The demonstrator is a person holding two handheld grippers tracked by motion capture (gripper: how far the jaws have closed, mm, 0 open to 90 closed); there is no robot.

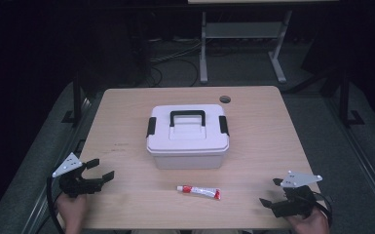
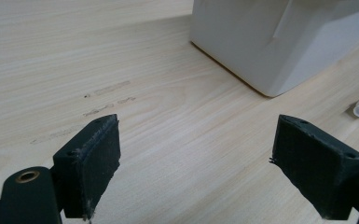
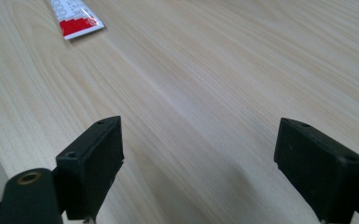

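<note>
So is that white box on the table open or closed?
Closed. The white box has its lid sitting flat on top, the black handle lying down on it, and a black latch on each side folded down against the box.

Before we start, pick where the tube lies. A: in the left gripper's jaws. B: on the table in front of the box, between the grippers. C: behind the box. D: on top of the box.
B: the tube lies flat on the table, nearer the person than the box, untouched.
</note>
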